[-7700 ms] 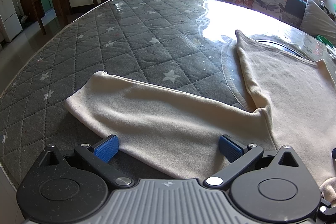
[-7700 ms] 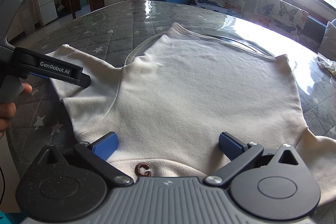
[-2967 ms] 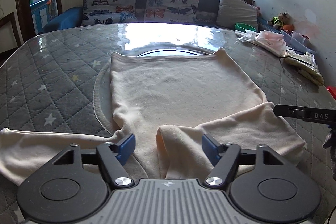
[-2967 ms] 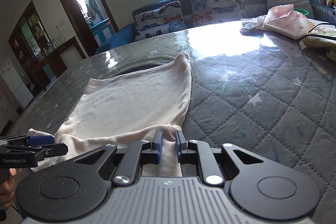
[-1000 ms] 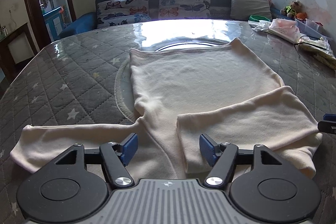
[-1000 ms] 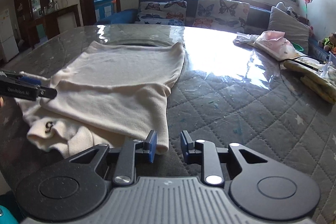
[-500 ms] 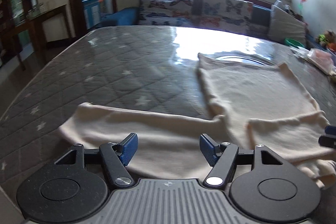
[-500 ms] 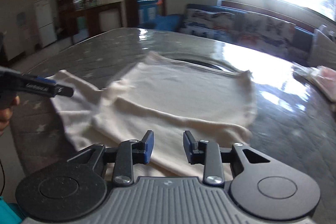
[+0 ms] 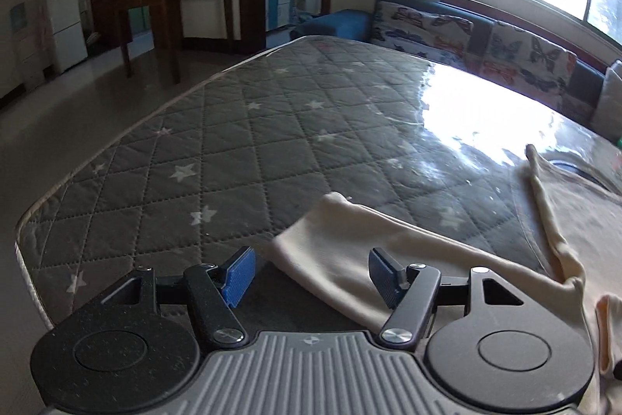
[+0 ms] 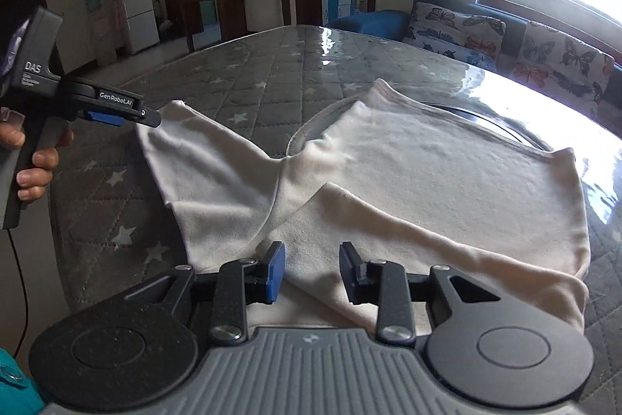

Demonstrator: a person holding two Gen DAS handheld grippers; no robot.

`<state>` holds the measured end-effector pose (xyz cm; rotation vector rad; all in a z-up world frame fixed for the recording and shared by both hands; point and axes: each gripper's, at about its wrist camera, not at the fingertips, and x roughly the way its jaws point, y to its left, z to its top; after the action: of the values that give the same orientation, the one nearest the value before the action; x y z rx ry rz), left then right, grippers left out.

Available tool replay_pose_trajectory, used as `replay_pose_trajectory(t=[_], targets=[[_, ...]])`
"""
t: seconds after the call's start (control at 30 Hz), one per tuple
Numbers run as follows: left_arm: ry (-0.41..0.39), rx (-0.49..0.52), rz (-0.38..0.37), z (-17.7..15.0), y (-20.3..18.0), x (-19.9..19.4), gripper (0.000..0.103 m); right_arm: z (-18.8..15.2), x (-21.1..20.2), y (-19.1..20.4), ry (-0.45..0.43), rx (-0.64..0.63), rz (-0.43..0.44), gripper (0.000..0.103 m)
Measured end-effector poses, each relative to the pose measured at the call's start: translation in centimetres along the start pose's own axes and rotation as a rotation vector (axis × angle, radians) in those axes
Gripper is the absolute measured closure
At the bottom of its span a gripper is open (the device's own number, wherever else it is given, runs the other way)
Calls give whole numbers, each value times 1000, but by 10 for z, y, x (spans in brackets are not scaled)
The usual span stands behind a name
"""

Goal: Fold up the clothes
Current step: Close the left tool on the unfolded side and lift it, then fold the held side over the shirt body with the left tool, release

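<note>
Lying flat on the grey quilted tabletop (image 10: 248,80) with its star pattern and glossy clear cover, the cream long-sleeved soft knit top (image 10: 447,158) is waiting for its next fold. One sleeve is already lying across the lower body of the garment, so I judge that the folding is partly done. The other sleeve (image 9: 373,240) is stretching out to the person's left side over the quilted surface, and this is probably why the left gripper (image 9: 311,273) is standing just at the cuff end of it. Its jaws are standing wide apart, one blue pad on each side of the sleeve edge, and nothing is between them yet; in the right wrist view the left gripper (image 10: 149,115) is reaching the tip of the sleeve from the side. The right gripper (image 10: 311,271) is hovering low over the near edge of the garment, where the folded sleeve is crossing. Its jaws are standing moderately apart and are gripping no cloth. I think it is staying there to steady the folded part while the left one is taking the free sleeve inward.
</note>
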<state>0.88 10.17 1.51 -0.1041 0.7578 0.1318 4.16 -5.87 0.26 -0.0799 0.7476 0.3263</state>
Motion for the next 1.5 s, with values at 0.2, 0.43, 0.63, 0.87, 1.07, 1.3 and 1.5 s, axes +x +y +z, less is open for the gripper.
replay_pose_trajectory(t=[0.2, 0.43, 0.63, 0.87, 1.07, 1.3, 1.5], targets=[[15, -62, -12, 4, 8, 9, 46, 2, -8, -1, -24, 8, -2, 72], [-3, -81, 25, 1, 10, 11, 68, 1, -18, -5, -47, 37, -17, 72], [-6, -112, 1, 0, 16, 7, 89, -1, -26, -9, -67, 57, -30, 72], [-58, -128, -156, 12, 2, -29, 92, -5, -41, -20, -113, 100, -55, 72], [-89, -65, -331, 26, -40, -70, 93, -14, -55, -36, -152, 146, -83, 72], [-100, 70, -555, 30, -124, -106, 93, -30, -72, -58, -185, 212, -122, 72], [-62, 172, -723, 17, -194, -115, 93, -47, -87, -76, -192, 276, -164, 72]])
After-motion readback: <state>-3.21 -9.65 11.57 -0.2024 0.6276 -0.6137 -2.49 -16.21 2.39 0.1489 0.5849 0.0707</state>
